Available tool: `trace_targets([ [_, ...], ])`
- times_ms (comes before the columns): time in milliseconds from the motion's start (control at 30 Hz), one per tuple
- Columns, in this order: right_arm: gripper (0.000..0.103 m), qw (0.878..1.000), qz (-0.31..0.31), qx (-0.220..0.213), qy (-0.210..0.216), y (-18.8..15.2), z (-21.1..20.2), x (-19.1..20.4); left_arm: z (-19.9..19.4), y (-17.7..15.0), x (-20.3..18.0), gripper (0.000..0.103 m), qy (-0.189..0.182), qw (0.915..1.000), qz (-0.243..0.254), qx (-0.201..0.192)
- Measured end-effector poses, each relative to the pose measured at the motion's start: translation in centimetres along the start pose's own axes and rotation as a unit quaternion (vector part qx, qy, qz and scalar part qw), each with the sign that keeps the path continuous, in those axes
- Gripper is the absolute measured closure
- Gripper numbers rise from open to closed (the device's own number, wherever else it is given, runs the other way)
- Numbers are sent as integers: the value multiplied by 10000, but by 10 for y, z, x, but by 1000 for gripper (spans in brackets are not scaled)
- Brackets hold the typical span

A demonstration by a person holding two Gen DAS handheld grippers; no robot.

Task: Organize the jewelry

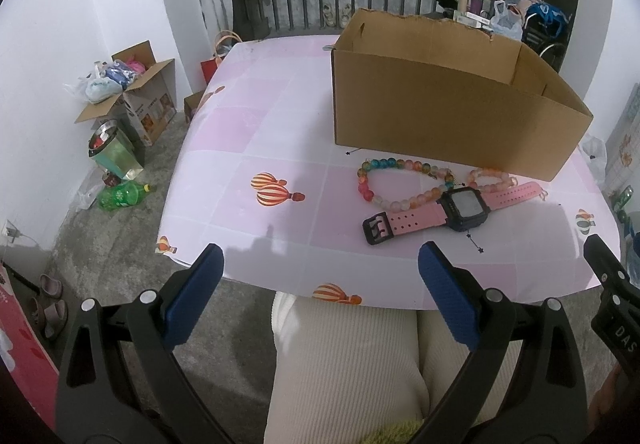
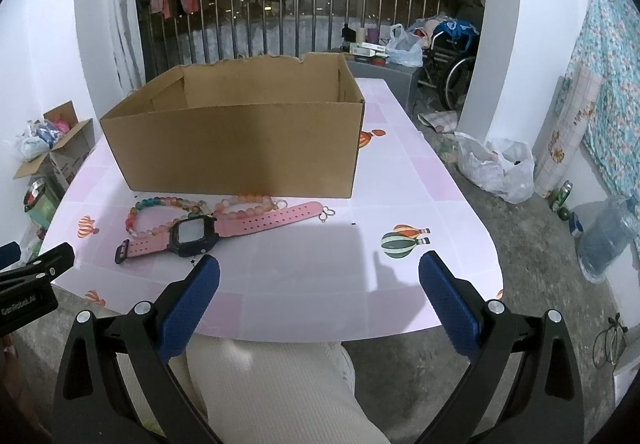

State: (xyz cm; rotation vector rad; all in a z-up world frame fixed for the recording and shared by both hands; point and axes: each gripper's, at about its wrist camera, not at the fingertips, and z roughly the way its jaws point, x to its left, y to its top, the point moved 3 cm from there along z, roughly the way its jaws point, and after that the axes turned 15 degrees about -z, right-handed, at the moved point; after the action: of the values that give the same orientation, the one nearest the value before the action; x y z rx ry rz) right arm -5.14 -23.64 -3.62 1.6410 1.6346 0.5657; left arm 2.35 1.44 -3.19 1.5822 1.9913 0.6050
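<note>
A pink-strapped watch with a dark square face lies flat on the pink tablecloth, just in front of an open cardboard box. Behind the watch lie a multicoloured bead bracelet and a peach bead bracelet. My left gripper hangs open over the table's near edge, left of the watch. My right gripper is open too, near the front edge, to the right of the watch. Neither holds anything.
The table has rounded front corners. A person's cream-trousered legs sit below the near edge. On the floor to the left stand a box of bags and a green bottle; to the right, plastic bags and a wheelchair.
</note>
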Motion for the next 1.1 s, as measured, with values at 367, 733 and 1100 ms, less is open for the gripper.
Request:
trace_targets([
  [367, 6, 9994, 37, 313, 168, 3, 32, -6, 20, 5, -8, 9, -137, 9995, 263, 111],
  [733, 6, 9957, 147, 336, 853, 9, 70, -19, 34, 6, -9, 8, -1815, 9825, -11, 411],
  [1100, 22, 9745, 481, 339, 2164, 29, 112, -28, 56, 4, -13, 8, -1784, 9818, 240, 609],
])
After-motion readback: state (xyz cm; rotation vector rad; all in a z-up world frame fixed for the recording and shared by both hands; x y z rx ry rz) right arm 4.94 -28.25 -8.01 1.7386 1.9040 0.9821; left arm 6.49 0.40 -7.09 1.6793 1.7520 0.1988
